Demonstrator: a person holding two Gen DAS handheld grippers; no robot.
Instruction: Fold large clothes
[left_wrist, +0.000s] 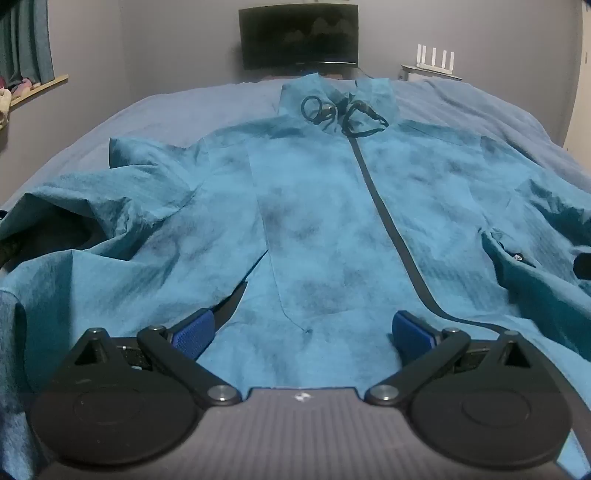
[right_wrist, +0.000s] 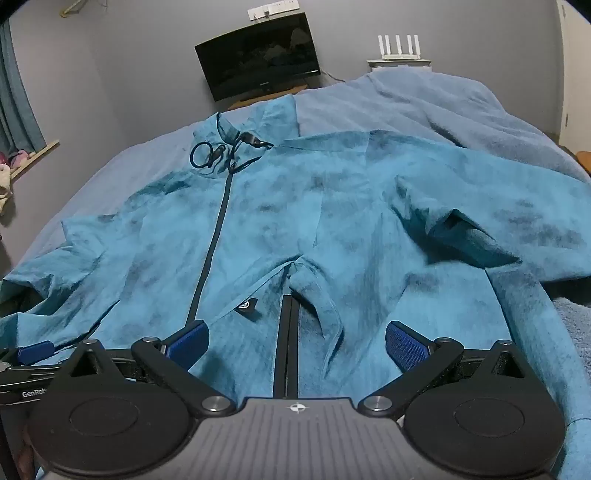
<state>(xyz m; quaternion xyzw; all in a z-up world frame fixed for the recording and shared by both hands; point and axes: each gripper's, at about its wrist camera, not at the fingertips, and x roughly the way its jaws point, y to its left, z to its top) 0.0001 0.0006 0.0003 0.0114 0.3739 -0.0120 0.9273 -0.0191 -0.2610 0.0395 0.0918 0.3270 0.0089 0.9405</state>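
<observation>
A large teal jacket with a dark front zipper lies face up on the bed, collar and black cords at the far end. It also shows in the right wrist view. Both sleeves lie folded in over the body sides. My left gripper is open, low over the jacket's hem left of the zipper, holding nothing. My right gripper is open over the hem at the right side, above a dark zipper strip. The left gripper's blue fingertip shows at the lower left of the right wrist view.
The bed has a blue-grey cover, bunched at the far right. A dark monitor stands beyond the bed's far end, a white router to its right. A curtain and window ledge are on the left wall.
</observation>
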